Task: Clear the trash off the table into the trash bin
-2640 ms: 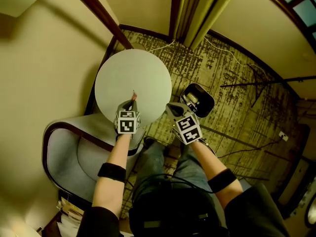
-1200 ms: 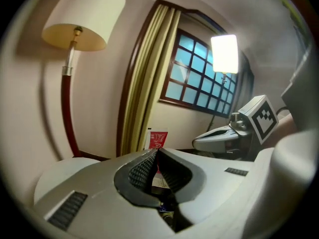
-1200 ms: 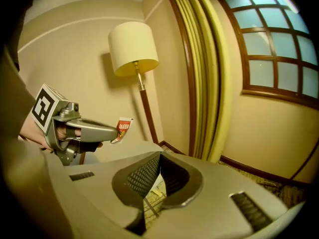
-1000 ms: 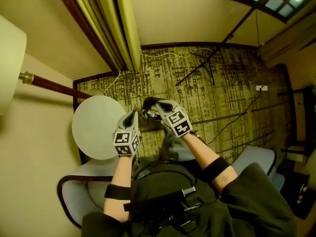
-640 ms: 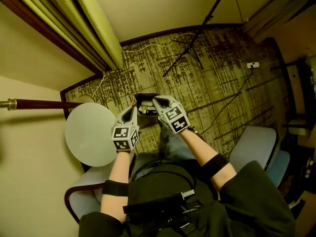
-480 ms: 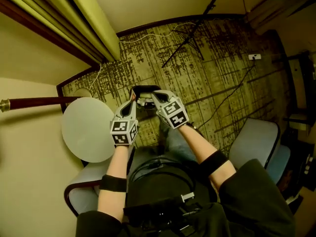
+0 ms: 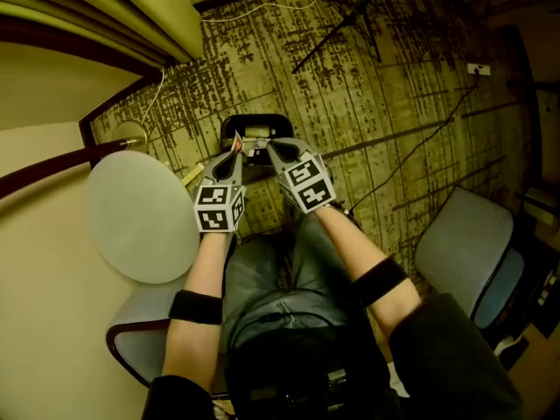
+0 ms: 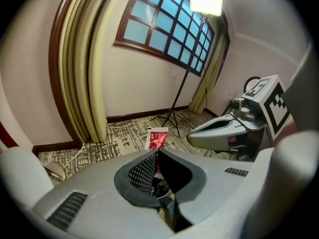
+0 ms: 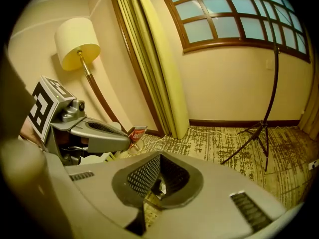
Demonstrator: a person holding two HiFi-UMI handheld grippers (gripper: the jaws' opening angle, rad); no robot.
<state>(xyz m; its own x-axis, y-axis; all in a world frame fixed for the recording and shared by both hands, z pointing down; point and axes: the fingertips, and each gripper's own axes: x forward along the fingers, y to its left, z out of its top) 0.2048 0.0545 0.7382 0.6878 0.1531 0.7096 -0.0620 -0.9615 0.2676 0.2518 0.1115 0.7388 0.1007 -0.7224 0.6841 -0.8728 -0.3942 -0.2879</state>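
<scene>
A black trash bin point(image 7: 256, 129) stands on the patterned carpet in front of the person's knees, with pale scraps inside. My left gripper point(image 7: 234, 150) is shut on a small red packet point(image 7: 235, 140), which sticks up past its tips point(image 8: 158, 137) at the bin's left rim. The right gripper point(image 7: 273, 150) sits just beside it over the bin, jaws shut with nothing showing beyond them point(image 9: 159, 156). In the right gripper view the left gripper point(image 9: 127, 139) and its packet point(image 9: 137, 132) are at the left. The round white table point(image 7: 140, 217) lies to the left, its top bare.
A grey armchair point(image 7: 140, 348) is below the table and another chair point(image 7: 464, 243) at the right. A tripod stand point(image 7: 337, 33) and cables lie on the carpet beyond the bin. Curtains point(image 7: 131, 7) and a floor lamp's pole point(image 7: 52, 169) stand at the left.
Both grippers have come down from beside the table to just over the bin. The left one still holds the red packet. The view has swung so the table sits further left.
</scene>
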